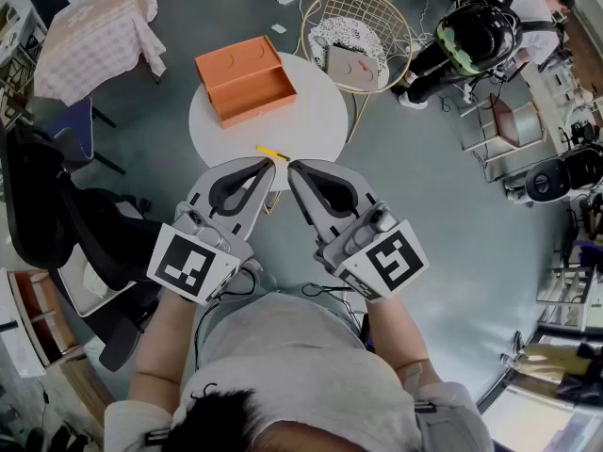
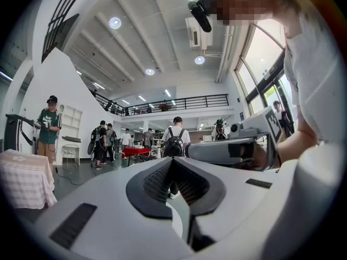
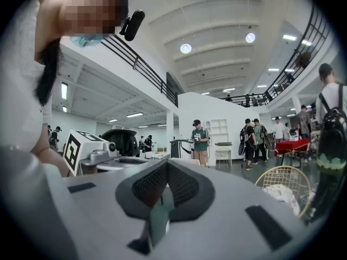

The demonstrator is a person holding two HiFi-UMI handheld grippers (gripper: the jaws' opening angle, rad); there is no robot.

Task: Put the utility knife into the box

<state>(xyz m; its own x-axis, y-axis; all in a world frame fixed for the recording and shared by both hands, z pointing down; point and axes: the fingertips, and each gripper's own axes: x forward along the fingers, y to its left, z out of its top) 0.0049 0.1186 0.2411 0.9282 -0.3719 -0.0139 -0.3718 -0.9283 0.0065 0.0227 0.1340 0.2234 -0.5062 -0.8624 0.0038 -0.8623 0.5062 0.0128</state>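
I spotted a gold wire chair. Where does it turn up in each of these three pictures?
Head view: the chair is at top middle, just right of the round white table.
Left gripper view: not in it.
Right gripper view: bottom right.
Shared landmark: the right gripper, just below centre in the head view, mid-right in the left gripper view, and in the foreground of its own view.

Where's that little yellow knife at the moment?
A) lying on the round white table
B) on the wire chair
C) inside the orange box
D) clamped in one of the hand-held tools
A: the utility knife lies on the table, near its edge toward the person, apart from the open orange box.
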